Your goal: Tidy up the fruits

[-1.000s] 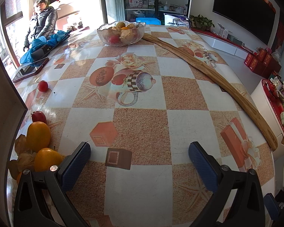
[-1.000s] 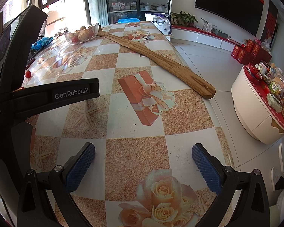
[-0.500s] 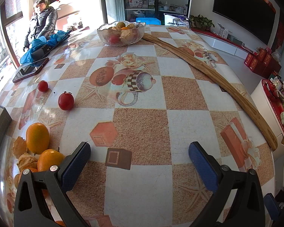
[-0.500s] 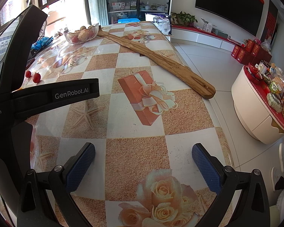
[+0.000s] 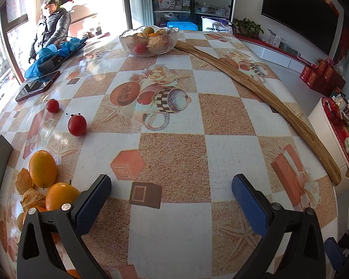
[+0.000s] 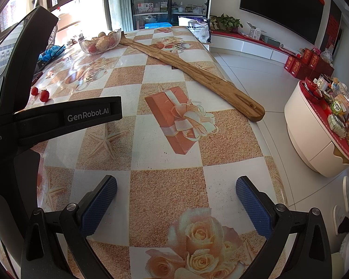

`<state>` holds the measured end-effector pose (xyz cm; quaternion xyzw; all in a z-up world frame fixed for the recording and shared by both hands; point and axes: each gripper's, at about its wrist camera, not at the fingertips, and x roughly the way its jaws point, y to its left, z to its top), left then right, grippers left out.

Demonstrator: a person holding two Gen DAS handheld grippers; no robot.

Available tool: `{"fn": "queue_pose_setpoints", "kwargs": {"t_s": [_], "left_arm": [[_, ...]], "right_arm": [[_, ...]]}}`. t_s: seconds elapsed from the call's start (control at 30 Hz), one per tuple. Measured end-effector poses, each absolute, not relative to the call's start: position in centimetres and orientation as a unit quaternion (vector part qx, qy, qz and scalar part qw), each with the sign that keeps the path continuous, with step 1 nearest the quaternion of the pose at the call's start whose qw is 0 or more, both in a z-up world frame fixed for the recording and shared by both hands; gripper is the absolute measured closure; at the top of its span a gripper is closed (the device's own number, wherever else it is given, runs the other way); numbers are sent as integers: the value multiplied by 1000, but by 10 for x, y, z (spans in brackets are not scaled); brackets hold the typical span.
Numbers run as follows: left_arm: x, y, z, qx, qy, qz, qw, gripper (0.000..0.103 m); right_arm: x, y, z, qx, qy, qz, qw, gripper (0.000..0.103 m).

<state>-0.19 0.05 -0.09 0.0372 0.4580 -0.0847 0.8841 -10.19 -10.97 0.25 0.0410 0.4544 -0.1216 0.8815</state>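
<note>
Both grippers, left (image 5: 171, 196) and right (image 6: 176, 197), are spread wide and empty. Oranges (image 5: 43, 168) and red tomatoes (image 5: 77, 124) are scattered left; clear glass fruit bowl (image 5: 149, 40) sits far, beside a long wooden plank (image 5: 256, 88).

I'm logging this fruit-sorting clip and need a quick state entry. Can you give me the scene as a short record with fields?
surface: table with a checkered printed cloth
target container: glass bowl at the far end, already holding fruit
loose fruit: two cherry tomatoes; oranges and husked physalis near the left edge
left tongs: open, empty, above the table
right tongs: open, empty
other: long wooden board, phone
</note>
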Motion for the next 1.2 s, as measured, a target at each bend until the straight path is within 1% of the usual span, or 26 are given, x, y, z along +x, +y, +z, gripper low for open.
{"fn": "queue_pose_setpoints", "kwargs": {"t_s": [0.77,0.9,0.97,1.07,1.13,1.2], "left_arm": [[-1,0,0,36,458,-80,884,0],[5,-7,4,45,474,-75,876,0],[-2,-6,18,51,466,-81,879,0],[-24,8,55,44,422,-117,898,0],[-35,29,74,33,420,-144,895,0],[-44,59,82,24,430,-156,889,0]], "right_arm": [[-101,-109,2,41,454,-122,882,0],[-101,-110,2,41,454,-122,882,0],[-101,-109,2,42,454,-121,882,0],[-101,-109,2,41,454,-122,882,0],[-101,-109,1,41,454,-122,882,0],[-102,-110,2,41,454,-122,882,0]]}}
